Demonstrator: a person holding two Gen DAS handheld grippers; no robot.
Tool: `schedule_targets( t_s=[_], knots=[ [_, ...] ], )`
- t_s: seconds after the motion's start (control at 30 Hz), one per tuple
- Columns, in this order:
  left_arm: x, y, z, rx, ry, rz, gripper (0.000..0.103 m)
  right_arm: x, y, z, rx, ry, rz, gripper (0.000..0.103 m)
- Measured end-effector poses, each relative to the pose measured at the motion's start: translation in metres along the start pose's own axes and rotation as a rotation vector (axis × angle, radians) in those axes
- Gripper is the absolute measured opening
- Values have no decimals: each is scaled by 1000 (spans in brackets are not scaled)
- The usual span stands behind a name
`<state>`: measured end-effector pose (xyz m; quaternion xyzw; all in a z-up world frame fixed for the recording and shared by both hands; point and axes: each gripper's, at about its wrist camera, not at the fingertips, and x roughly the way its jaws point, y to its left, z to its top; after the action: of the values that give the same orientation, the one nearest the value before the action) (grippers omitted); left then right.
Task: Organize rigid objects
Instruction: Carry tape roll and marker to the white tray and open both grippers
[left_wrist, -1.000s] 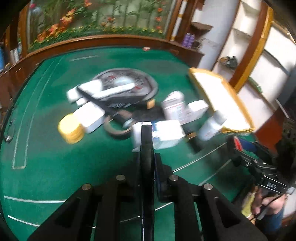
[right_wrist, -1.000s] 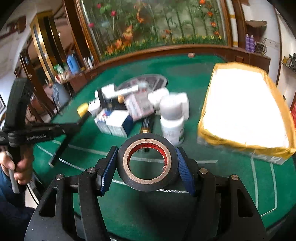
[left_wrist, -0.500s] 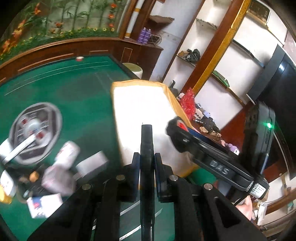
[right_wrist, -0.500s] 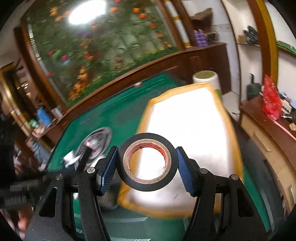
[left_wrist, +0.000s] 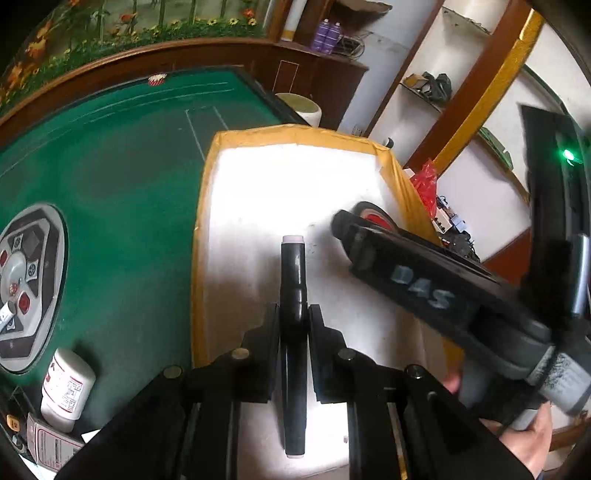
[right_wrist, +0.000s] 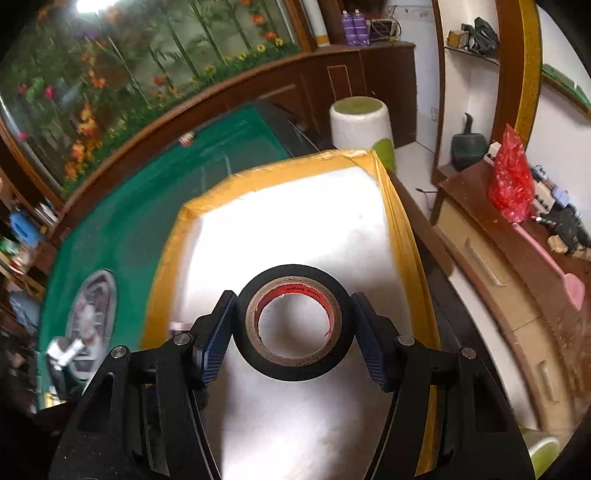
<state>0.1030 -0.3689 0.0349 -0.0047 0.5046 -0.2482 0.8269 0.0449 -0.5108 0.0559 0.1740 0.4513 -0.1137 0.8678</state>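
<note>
- Right claw (right_wrist: 293, 328) is clamped on a black roll of electrical tape with a brown card core (right_wrist: 293, 326), blue ribbed pads (right_wrist: 216, 345) pressing its outer rim from both sides, hole facing the camera.
- Roll hangs above the white inside of a shallow yellow-taped foam box (right_wrist: 400, 236), not touching the floor as far as I can tell.
- Left claw (left_wrist: 293, 291) is pinched tight on a slim black cylindrical marker-like stick with a white tip (left_wrist: 293, 273), held lengthwise between the jaws, also over the same box (left_wrist: 201, 206).
- In the left view the right claw (left_wrist: 364, 230) shows from the side with the tape at its tip, near the box's far right wall.
- Box sits on the green felt counter (left_wrist: 122, 192); a white pill bottle with a red label (left_wrist: 66, 389) and other small packs stay on the felt at lower left.
- Handling guess: tape roll is light, stiff, slightly tacky on the rim, so the across-the-diameter grip looks secure; it may roll if dropped on edge, better laid flat.
- Stick is light, smooth, rigid; it could slide or roll once let go.
- Step looks like placing both items in the box.
</note>
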Motion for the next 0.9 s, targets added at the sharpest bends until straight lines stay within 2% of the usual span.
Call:
schedule_targets(
  t_s=[0.2, 0.3, 0.5, 0.57, 0.6, 0.77, 0.9],
  knots=[
    [13, -3, -4, -26, 39, 36, 15, 4, 1, 5, -16, 8, -10, 63],
    [20, 2, -6, -44, 74, 25, 15, 6, -2, 6, -21, 9, -15, 63],
    [15, -1, -12, -15, 87, -10, 18, 5, 4, 1, -45, 7, -21, 63],
    [14, 0, -15, -16, 90, -15, 19, 5, 5, -1, -57, 7, -18, 71],
    [12, 0, -16, -13, 88, -18, 19, 4, 5, -2, -55, 6, -8, 71],
    [3, -4, -23, 7, 90, -29, 20, -4, 8, -5, -49, -19, -1, 80],
    [-27, -7, -38, 39, 28, -71, 20, -39, 9, -14, 1, -117, 15, 80]
  ],
)
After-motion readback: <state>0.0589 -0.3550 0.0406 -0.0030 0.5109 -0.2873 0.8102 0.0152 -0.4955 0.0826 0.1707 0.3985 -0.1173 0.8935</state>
